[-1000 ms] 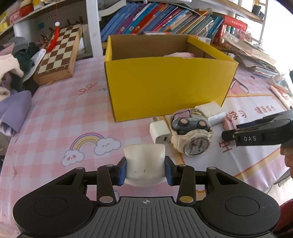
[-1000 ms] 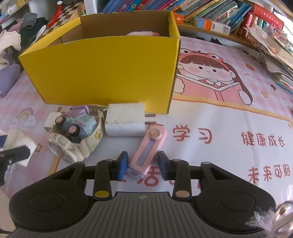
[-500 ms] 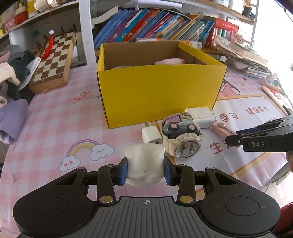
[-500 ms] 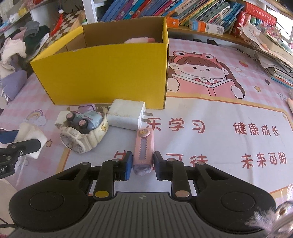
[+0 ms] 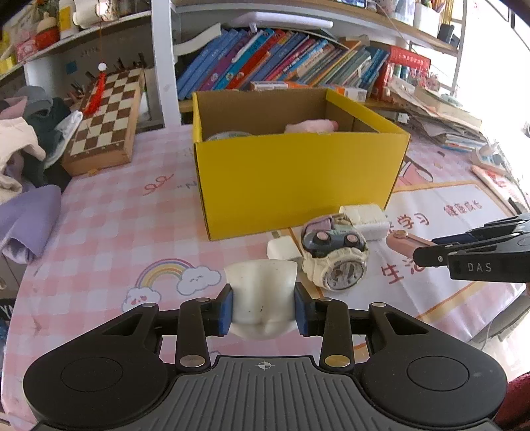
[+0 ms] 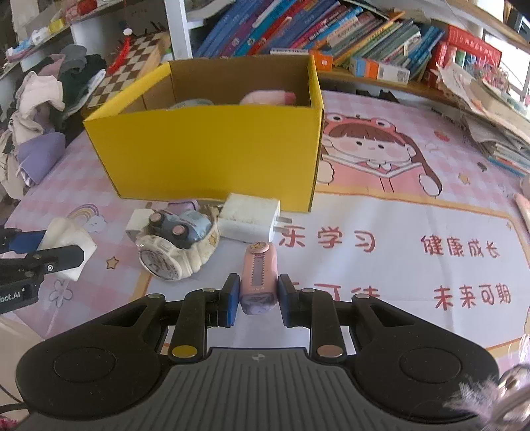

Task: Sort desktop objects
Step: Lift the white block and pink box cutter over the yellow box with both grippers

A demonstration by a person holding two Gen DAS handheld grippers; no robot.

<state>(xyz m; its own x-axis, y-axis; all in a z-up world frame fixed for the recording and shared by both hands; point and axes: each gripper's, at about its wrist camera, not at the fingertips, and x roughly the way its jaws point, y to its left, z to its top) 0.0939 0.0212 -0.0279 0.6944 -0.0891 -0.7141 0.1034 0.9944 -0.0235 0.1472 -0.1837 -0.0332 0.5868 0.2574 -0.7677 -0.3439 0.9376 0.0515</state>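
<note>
Desktop objects lie clustered on the counter (image 6: 381,212) just in front of a yellow box (image 5: 298,179): a cream watch (image 5: 338,265) with a small toy car (image 5: 331,237) resting on top of it, a large white charger (image 6: 248,217) beside the box's front wall, and a smaller white adapter (image 5: 281,248) touching the watch's left side. The left claw (image 5: 263,306) is clamped on a white curved piece (image 5: 261,291), both blue pads pressed against its sides, above the rainbow print on the pink checked cloth. The right claw (image 6: 256,300) holds a pink utility knife (image 6: 258,275) that points lengthwise toward the charger; its pads sit close against the knife's sides, with a thin sliver of gap showing on the right. Inside the box a pink soft item (image 6: 268,97) and a pale round thing are partly visible over the rim. A chessboard (image 5: 106,119) and a heap of clothes (image 5: 26,142) lie at the far left, and books (image 6: 298,30) fill the shelf behind.
</note>
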